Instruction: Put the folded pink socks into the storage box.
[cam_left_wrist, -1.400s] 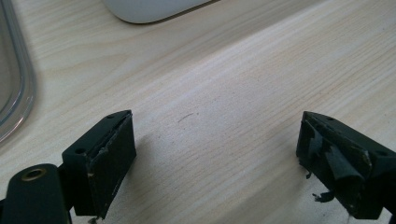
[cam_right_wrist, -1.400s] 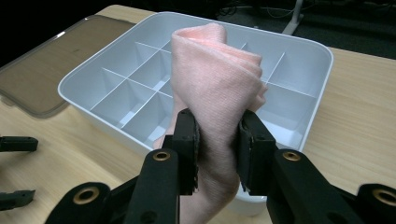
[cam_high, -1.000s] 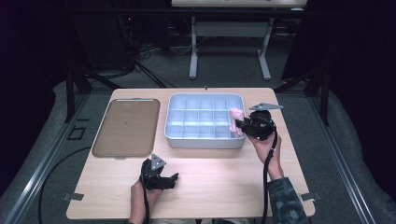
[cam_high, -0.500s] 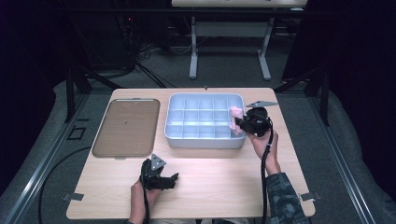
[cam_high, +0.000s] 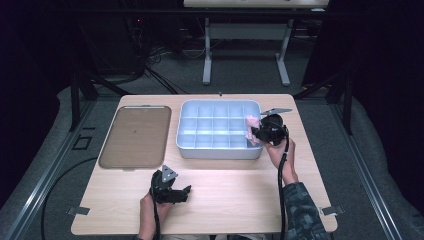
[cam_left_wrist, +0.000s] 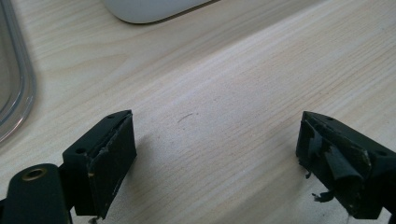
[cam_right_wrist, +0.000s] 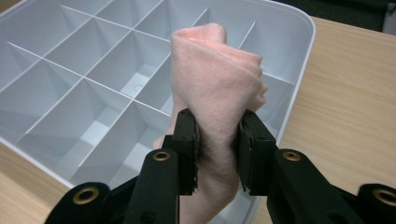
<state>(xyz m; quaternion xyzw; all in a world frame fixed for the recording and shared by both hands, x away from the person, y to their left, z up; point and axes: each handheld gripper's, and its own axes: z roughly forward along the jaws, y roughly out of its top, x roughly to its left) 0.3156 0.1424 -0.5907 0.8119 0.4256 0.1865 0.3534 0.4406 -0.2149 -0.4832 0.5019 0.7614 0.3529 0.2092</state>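
Note:
A folded pink cloth is pinched between the jaws of my right gripper, which is shut on it. In the high view the right gripper holds the pink cloth over the right-hand end of a pale blue compartment tray. The tray's compartments look bare. My left gripper rests low over the wooden table near its front edge; in the left gripper view its jaws stand wide apart with nothing between them.
A flat brown lid or tray lies on the left half of the table. Its rounded edge shows at the left of the left gripper view. Metal stands and cables sit on the floor beyond the table.
My right gripper with the pink cloth has shifted slightly left and forward over the tray's right end. The left gripper has not moved.

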